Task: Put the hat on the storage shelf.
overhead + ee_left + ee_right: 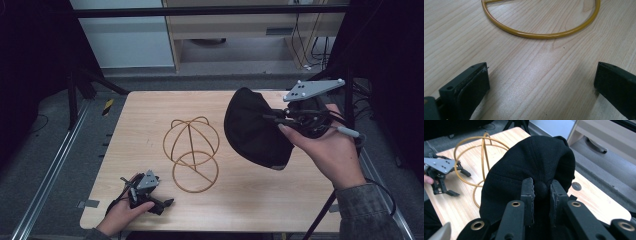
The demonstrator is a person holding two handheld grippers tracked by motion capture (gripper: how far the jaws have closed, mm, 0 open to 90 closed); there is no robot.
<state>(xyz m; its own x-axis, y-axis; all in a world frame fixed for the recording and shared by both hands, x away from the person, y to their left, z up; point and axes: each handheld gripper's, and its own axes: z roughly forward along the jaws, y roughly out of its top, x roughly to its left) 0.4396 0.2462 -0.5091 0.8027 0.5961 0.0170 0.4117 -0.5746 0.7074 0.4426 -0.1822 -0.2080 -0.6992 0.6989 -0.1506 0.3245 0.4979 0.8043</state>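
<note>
At the near edge of the pale wood-grain counter [250,200], the person's left hand [122,215] rests low on the surface holding the left hand-held gripper [162,204], whose two black jaws stand wide apart with nothing between them; in the left gripper view they frame bare wood, with the gold ring of the stand's base curving across just beyond them. A little farther in, near the middle of the counter, stands the thin gold wire hat stand [192,152], a round ring base lying flat with a rounded wire dome rising from it on a slanted stem. To the right of the stand and lifted clear of the counter, the person's right hand [332,150] holds the right hand-held gripper [541,195], its jaws closed on the black fabric baseball cap [252,127]. In the right gripper view the jaws pinch the small button at the crown of the cap, and the cap hangs ahead of them. The cap is near the stand but apart from it. Beyond the far edge lie a grey floor [150,82] and a light wooden cabinet [240,25].
</note>
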